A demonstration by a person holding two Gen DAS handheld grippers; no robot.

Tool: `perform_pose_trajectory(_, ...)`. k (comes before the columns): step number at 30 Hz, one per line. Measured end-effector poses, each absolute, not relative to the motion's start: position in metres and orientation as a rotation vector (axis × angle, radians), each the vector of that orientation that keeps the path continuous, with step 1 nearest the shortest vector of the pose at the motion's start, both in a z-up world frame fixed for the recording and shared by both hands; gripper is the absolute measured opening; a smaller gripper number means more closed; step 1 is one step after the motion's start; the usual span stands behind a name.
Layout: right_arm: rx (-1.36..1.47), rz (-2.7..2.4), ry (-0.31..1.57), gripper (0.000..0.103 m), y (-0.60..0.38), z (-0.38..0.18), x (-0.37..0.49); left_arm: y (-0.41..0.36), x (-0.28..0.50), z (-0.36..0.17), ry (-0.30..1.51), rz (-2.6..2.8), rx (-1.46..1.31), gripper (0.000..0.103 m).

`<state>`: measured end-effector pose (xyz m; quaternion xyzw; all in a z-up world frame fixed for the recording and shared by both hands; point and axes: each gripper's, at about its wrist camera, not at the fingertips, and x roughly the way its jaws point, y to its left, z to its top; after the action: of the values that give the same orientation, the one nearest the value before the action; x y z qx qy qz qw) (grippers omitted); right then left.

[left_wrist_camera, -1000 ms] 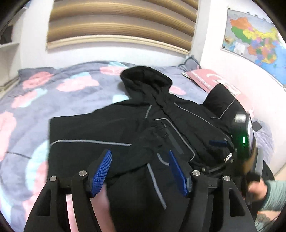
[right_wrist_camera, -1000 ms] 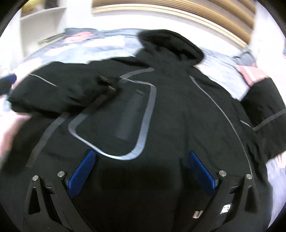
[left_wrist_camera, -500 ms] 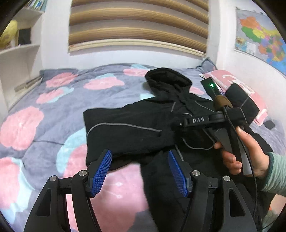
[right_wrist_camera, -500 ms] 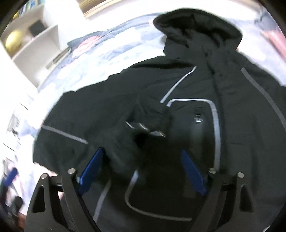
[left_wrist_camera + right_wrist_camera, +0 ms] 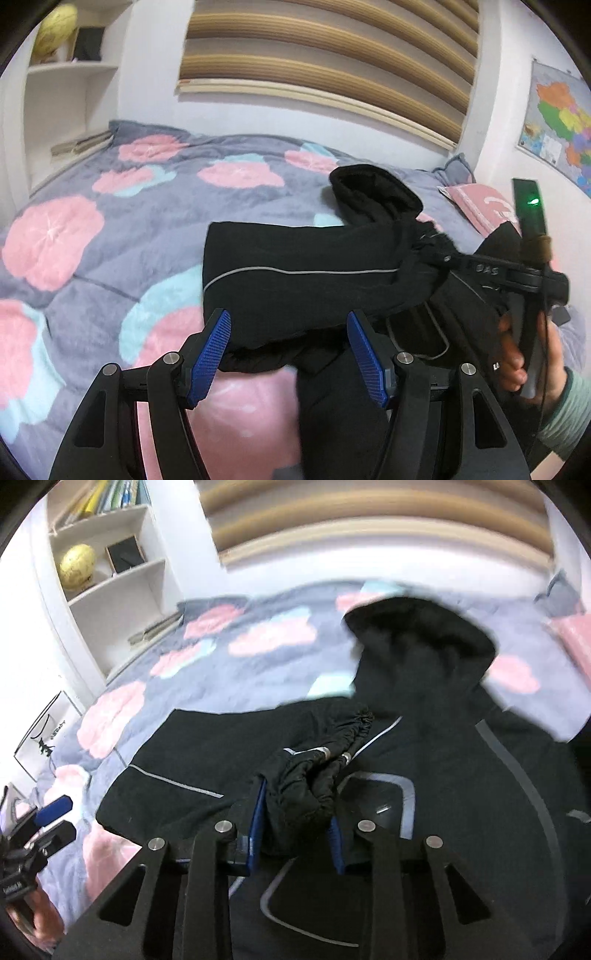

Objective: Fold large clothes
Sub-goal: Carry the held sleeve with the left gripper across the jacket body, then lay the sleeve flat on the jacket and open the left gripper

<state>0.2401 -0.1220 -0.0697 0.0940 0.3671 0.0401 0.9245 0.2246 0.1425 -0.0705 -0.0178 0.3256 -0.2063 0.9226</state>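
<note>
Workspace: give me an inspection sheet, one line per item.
Surface: bed, floral grey-pink quilt.
Job's things: black jacket laid flat, hood toward the headboard; one sleeve folded across the chest.
Clutter: pink pillow beside the jacket.
Grippers: right gripper shut on the sleeve cuff; left gripper open, nothing between its fingers.
Cables: thin cable along the right gripper's handle.
Surroundings: shelf with globe, wall map, slatted headboard.

One jacket (image 5: pixel 295 280) — two hand-held grippers (image 5: pixel 290 349)
</note>
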Motion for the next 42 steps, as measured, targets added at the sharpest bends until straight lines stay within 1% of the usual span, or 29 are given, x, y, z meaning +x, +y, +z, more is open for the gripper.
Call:
perform_pose_trajectory(5,0.169,0.032,0.695,0.033,-0.169,-0.038,0.216,0.102,0.226,-0.054,0.654,-0.448,0.02,0.067)
perform_pose_trajectory(8,0.153,-0.019,0.671,0.033,-0.204,-0.027,0.195,0.077,0.229,-0.046,0.643,-0.499,-0.012,0.067)
perform_pose_trajectory(11,0.145,-0.089,0.663,0.033,-0.248,-0.025,0.177,0.054,0.236,-0.047,0.665,-0.541,-0.047,0.067)
perform_pose_trajectory(15,0.199,-0.144,0.682,0.033,-0.307,-0.04,0.165,0.012,0.259,-0.07,0.746,-0.549,-0.028,0.066)
perform_pose_trajectory(16,0.213,-0.15,0.687,0.033,-0.32,-0.045,0.162,0.002,0.266,-0.08,0.772,-0.562,-0.04,0.058)
perform_pose_trajectory(18,0.229,-0.15,0.709,0.033,-0.337,-0.059,0.158,-0.013,0.276,-0.1,0.834,-0.58,-0.059,0.049)
perform_pose_trajectory(20,0.226,-0.17,0.746,0.033,-0.35,-0.079,0.157,-0.026,0.284,-0.121,0.893,-0.581,-0.059,0.048)
perform_pose_trajectory(23,0.252,-0.191,0.827,0.033,-0.371,-0.117,0.157,-0.046,0.295,-0.161,0.996,-0.531,0.019,0.046)
perform_pose_trajectory(25,0.3,-0.195,0.904,0.035,-0.382,-0.143,0.16,-0.055,0.3,-0.181,1.031,-0.513,0.07,0.046)
perform_pose_trajectory(27,0.341,-0.213,0.979,0.041,-0.393,-0.162,0.159,-0.057,0.299,-0.18,1.029,-0.511,0.087,0.046)
perform_pose_trajectory(28,0.357,-0.213,0.993,0.041,-0.397,-0.164,0.157,-0.057,0.299,-0.179,1.031,-0.513,0.089,0.046)
perform_pose_trajectory(31,0.376,-0.232,1.029,0.047,-0.399,-0.154,0.149,-0.052,0.293,-0.171,1.011,-0.522,0.076,0.046)
perform_pose_trajectory(33,0.36,-0.26,1.019,0.054,-0.393,-0.137,0.142,-0.051,0.289,-0.159,0.993,-0.534,0.041,0.046)
perform_pose_trajectory(36,0.331,-0.252,0.924,0.055,-0.378,-0.104,0.136,-0.051,0.283,-0.132,0.93,-0.575,-0.041,0.046)
perform_pose_trajectory(38,0.316,-0.228,0.894,0.056,-0.367,-0.093,0.14,-0.061,0.276,-0.121,0.893,-0.576,-0.041,0.046)
perform_pose_trajectory(39,0.298,-0.21,0.894,0.059,-0.358,-0.091,0.144,-0.069,0.274,-0.12,0.883,-0.575,-0.029,0.046)
perform_pose_trajectory(42,0.252,-0.2,0.936,0.06,-0.34,-0.106,0.158,-0.08,0.278,-0.137,0.941,-0.591,-0.034,0.046)
